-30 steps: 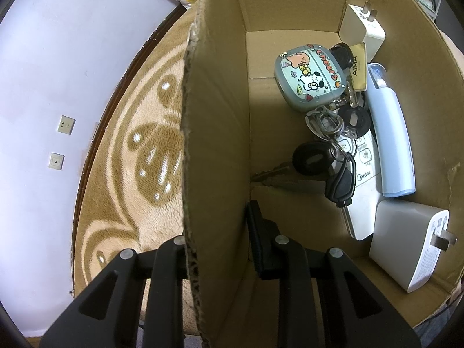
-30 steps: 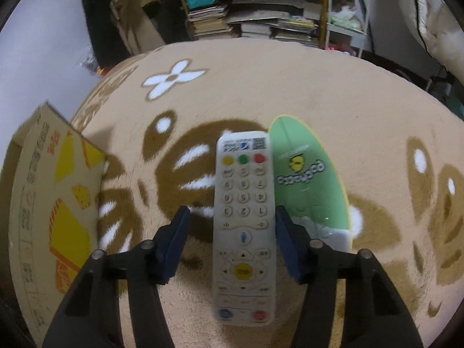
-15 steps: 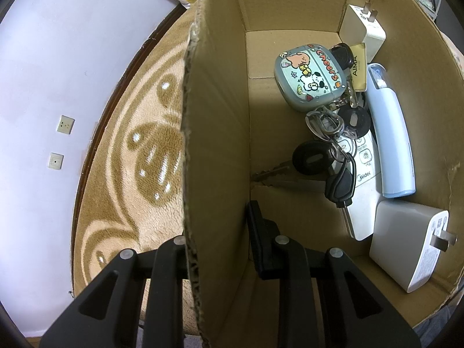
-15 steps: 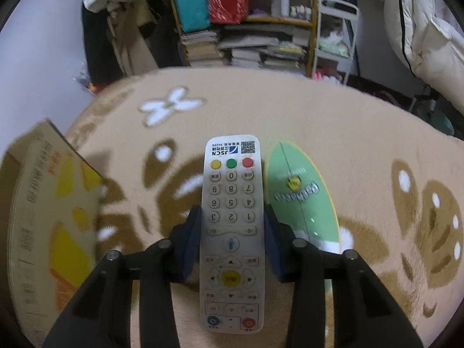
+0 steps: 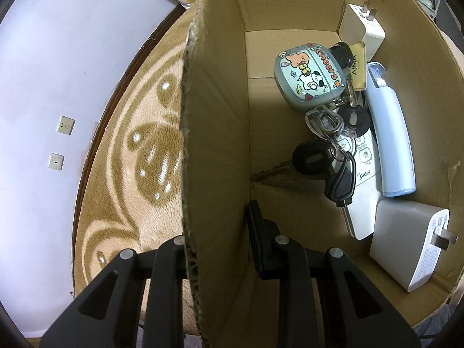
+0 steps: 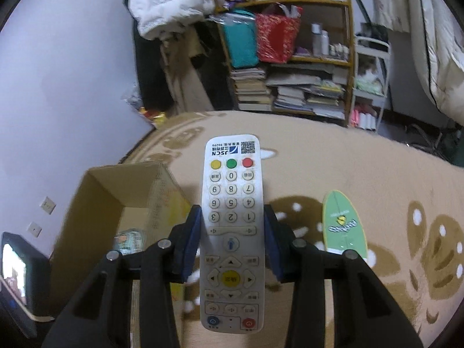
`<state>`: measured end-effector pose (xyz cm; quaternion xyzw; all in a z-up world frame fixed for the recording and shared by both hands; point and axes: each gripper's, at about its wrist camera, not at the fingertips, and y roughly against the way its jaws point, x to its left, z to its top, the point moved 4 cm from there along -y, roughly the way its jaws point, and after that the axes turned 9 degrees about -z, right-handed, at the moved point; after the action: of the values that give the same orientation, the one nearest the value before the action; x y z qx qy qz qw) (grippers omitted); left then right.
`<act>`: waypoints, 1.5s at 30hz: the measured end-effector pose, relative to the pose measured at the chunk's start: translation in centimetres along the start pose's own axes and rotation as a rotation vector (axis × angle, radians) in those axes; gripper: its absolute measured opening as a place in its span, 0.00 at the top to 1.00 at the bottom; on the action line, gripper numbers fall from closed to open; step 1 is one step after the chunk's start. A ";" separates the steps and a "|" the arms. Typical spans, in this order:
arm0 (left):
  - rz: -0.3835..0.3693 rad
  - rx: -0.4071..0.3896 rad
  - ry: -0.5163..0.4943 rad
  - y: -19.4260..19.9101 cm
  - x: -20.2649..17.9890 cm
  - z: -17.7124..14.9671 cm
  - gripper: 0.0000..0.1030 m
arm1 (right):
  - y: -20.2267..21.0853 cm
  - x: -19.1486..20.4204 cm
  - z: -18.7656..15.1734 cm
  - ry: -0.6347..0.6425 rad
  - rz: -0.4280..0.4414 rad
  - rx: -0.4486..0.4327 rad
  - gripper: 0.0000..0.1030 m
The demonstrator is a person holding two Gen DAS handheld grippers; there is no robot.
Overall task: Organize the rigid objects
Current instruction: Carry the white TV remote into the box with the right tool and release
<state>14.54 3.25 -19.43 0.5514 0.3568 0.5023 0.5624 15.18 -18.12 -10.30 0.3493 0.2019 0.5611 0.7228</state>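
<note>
Right gripper clamped on remote, above rug; left gripper pinched box wall. Risk: remote slipping, long overhang.

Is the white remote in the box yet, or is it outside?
Outside: the white remote sits between the right gripper's jaws, above the carpet beside the box.

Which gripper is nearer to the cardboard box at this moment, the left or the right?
Left. The left gripper straddles the cardboard box wall, one finger inside. The right gripper holds the white remote above the rug, beside the box.
</note>
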 end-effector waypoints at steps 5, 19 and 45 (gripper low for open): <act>-0.002 0.002 0.001 -0.1 0.0 -0.1 0.77 | 1.5 2.1 0.2 0.030 0.035 -0.037 0.58; 0.005 0.005 -0.005 -0.2 0.0 0.0 0.77 | 4.3 6.4 -0.7 0.082 0.182 -0.080 0.58; -0.001 0.004 0.000 -0.4 0.1 0.0 0.77 | 2.5 8.2 -3.1 0.183 0.180 -0.016 0.58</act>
<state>14.63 3.42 -19.82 0.5526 0.3579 0.5012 0.5615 13.74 -9.11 -9.72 0.3077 0.2304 0.6547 0.6508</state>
